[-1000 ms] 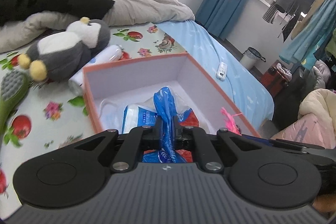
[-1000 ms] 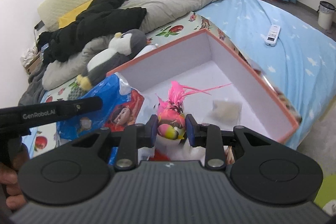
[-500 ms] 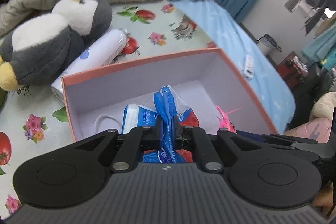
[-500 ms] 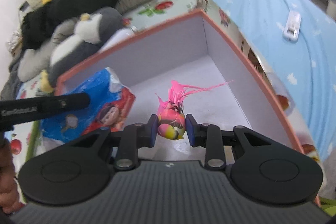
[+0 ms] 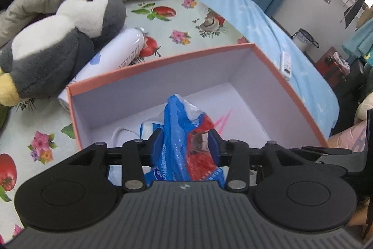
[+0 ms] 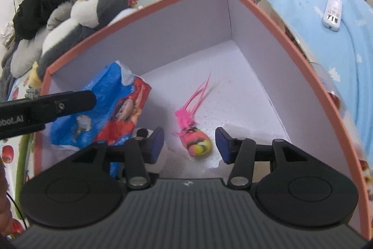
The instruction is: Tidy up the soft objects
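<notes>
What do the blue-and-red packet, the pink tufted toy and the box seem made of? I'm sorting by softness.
Blue-and-red packet: thin glossy plastic film, judging by its crinkles and sheen.
Pink tufted toy: looks like fuzzy fabric or yarn with stiff, feather-like pink strands; exact fibre unclear.
Box: probably rigid matte cardboard, with flat pale walls and a salmon rim.

Black left tool (image 5: 184, 144), blue pads (image 5: 213, 145), silver screws, ribbed grey housing

Blue packet (image 5: 177, 137): lower part was hidden behind the left gripper (image 5: 184, 144); print was too blurred to be read.
Spray can (image 5: 112, 62): base was hidden by the box (image 5: 163, 60).
Penguin plush (image 6: 77, 25): lower body was hidden by the box wall.
Remote (image 6: 332, 14): buttons were too small to be told.
</notes>
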Available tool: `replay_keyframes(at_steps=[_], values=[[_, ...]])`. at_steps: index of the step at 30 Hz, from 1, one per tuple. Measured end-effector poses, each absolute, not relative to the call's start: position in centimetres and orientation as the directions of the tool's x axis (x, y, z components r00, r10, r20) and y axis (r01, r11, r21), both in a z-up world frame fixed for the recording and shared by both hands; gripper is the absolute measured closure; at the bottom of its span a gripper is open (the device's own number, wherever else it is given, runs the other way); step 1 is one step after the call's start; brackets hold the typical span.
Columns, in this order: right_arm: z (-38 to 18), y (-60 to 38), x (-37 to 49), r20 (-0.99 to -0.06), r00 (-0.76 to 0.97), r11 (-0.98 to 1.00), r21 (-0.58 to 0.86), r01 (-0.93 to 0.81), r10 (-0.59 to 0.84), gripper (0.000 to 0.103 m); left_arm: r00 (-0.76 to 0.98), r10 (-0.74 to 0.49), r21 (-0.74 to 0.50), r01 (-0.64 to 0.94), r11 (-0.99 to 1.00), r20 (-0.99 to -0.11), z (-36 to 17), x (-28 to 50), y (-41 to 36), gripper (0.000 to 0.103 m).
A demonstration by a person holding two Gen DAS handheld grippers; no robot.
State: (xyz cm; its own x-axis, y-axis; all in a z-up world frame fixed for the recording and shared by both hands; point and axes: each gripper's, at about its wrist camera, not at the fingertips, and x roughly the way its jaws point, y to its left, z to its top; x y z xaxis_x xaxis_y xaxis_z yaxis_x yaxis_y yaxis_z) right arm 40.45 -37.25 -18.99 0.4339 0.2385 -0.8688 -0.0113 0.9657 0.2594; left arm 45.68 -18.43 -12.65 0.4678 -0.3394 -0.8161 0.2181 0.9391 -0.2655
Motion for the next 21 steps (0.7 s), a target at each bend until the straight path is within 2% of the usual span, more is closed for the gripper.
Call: replay_keyframes(at_steps=[14,17,21], values=[[-8.5,-37.5,32.2,-0.752,0.62,0.964,0.266,-0.025,0.223,0.051,0.611,-0.357,-0.258,0.247,0.934,-0.706,-1.2,35.4,-15.5,0.055],[-6.2,-37.1,29.8,-0.726,0.651,0.965,0.261,-0.036,0.22,0.051,0.636,-0.367,-0.263,0.256,0.93,-0.679,0.9,32.3,-14.8,0.05],[-3.6,-36.4,26.7,-0.698,0.685,0.968,0.244,-0.049,0.211,0.051,0.656,-0.376,-0.269,0.263,0.926,-0.654,2.8,28.2,-13.9,0.05]])
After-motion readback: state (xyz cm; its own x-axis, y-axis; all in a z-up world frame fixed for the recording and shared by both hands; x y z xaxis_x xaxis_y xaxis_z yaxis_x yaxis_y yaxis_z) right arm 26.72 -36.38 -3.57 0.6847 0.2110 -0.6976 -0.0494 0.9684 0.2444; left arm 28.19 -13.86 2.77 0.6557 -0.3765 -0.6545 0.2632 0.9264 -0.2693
